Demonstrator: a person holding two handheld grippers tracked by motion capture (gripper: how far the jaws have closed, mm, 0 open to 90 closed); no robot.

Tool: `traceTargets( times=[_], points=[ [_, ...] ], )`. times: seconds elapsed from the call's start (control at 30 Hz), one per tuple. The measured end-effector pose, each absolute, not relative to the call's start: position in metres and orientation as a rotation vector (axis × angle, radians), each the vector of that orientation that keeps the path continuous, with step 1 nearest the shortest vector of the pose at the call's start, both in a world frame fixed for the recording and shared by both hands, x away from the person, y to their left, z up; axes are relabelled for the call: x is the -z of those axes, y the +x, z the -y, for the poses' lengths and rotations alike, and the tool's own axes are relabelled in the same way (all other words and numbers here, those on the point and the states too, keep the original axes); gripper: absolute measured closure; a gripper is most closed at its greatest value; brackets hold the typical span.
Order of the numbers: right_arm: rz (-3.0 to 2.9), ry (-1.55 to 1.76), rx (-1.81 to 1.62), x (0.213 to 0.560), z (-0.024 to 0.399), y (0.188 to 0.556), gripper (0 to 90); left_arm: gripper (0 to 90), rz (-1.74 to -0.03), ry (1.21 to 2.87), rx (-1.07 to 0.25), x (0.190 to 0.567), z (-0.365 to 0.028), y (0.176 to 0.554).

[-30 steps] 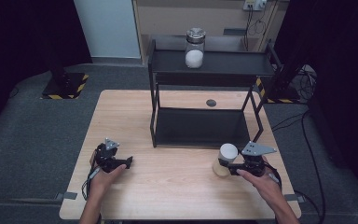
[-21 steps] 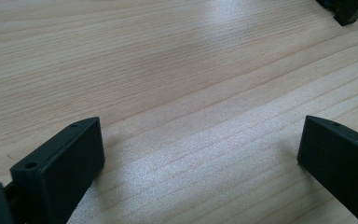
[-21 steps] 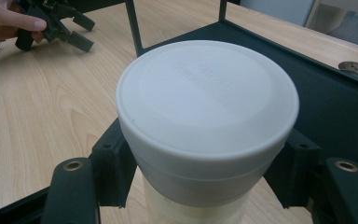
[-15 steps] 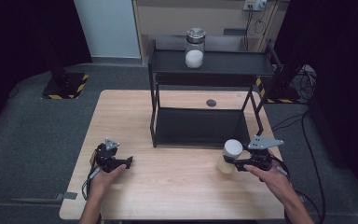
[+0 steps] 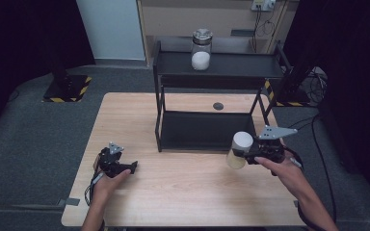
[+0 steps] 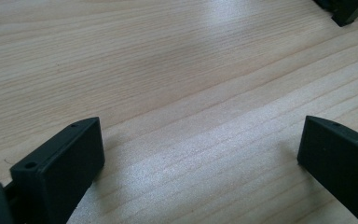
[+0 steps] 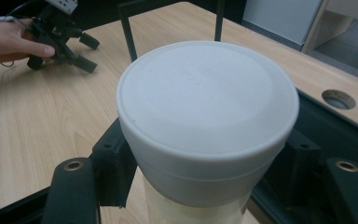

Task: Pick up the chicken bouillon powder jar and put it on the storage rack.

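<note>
A cream canister with a white lid [image 5: 242, 140] hangs above the wooden table [image 5: 183, 192], just in front of the black rack's lower shelf. My right gripper [image 5: 244, 155] is shut on its body below the lid. In the right gripper view the lid [image 7: 207, 107] is close up and upright, with a black finger [image 7: 114, 163] pressing on each side. My left gripper [image 5: 131, 167] rests on the table at the front left. Its jaws stand wide apart in the left gripper view [image 6: 200, 154], with only bare wood between them.
A black two-level rack [image 5: 212, 72] stands at the back middle of the table. A glass jar with white contents [image 5: 201, 49] sits on its top shelf. A round hole [image 5: 218, 106] is in the tabletop behind the rack. The table's front middle is bare wood.
My right gripper has lifted the canister off the table and carried it slightly right, toward the rack. The left gripper has not moved.
</note>
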State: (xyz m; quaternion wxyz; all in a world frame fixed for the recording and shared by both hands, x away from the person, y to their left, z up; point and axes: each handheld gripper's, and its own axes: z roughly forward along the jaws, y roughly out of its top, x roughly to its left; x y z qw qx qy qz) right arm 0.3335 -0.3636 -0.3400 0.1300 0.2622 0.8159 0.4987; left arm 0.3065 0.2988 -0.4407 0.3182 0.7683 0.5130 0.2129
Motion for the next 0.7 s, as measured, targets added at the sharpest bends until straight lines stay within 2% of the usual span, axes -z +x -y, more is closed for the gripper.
traceTargets(
  times=[0.7],
  points=[
    [-2.377,0.722,-1.416,0.23,0.362,0.374,35.4,0.0,-1.333,2.031,-0.552,0.441,-0.298,0.311]
  ],
)
